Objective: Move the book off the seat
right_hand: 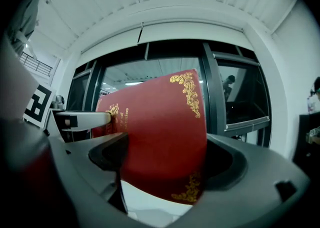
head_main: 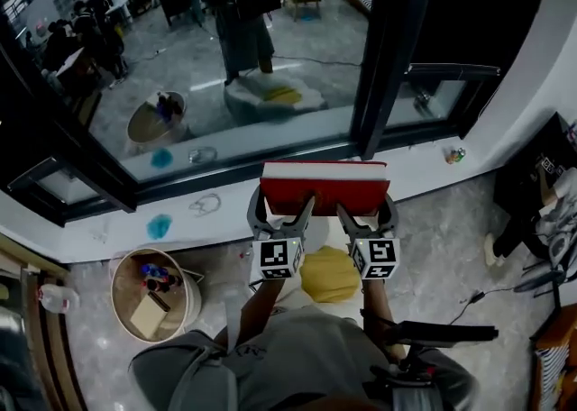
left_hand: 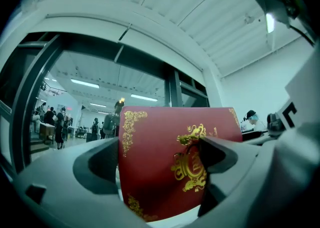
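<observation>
A red hardcover book (head_main: 325, 186) with gold ornament is held up in the air, flat side toward me, in front of the window sill. My left gripper (head_main: 281, 211) is shut on its lower left edge and my right gripper (head_main: 366, 211) is shut on its lower right edge. In the left gripper view the red cover (left_hand: 165, 142) fills the gap between the jaws. The right gripper view shows the book (right_hand: 160, 132) clamped the same way, tilted. A yellow seat cushion (head_main: 330, 274) lies below the grippers, with nothing on it.
A large glass window (head_main: 225, 85) with a dark frame stands just beyond the book. A round basket (head_main: 122, 296) with small items sits on the floor at left, a plastic jug (head_main: 52, 298) beside it. A black bar (head_main: 442, 333) crosses at lower right. A cable (head_main: 473, 296) lies on the floor.
</observation>
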Available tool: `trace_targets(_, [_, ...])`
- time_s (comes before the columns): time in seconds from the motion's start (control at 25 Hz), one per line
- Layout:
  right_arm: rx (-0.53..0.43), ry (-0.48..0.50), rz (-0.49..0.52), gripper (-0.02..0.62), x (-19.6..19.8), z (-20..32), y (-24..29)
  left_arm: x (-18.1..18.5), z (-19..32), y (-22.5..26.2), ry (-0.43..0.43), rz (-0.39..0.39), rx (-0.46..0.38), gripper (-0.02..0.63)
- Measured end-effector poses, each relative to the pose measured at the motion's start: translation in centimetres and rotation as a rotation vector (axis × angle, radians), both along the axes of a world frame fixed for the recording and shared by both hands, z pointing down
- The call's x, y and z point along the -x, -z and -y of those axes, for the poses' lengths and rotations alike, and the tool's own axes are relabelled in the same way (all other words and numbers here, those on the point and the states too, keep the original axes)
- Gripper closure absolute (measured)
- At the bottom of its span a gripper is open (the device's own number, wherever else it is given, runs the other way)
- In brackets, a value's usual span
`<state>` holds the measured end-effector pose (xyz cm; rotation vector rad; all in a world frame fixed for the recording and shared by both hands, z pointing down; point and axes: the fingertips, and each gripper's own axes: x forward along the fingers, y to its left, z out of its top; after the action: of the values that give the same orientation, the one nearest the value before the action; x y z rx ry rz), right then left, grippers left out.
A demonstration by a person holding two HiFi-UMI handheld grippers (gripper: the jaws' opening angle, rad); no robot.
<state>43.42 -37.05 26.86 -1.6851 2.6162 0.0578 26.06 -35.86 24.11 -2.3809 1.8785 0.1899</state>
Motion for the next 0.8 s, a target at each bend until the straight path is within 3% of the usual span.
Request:
trace_targets(0.36, [0.036,-0.049,0.031,0.158,1.5,-1.4,-1.5,1.5,-0.3,-0.6,-0.057,0.031,0.007,0.121])
trace_targets(0.64, [0.076,-0.045,0.017,0.159,8.4,-0.6,0.3,8.2,0.5,1.3,-0.055,0.012,0.02,0.12])
trace_targets(0.8, [0.141,-0.04,0.024,0.158,11.9,-0.3,-1.4,11.9,0.6,0.5,-0.053,-0.054,0.03,0.12])
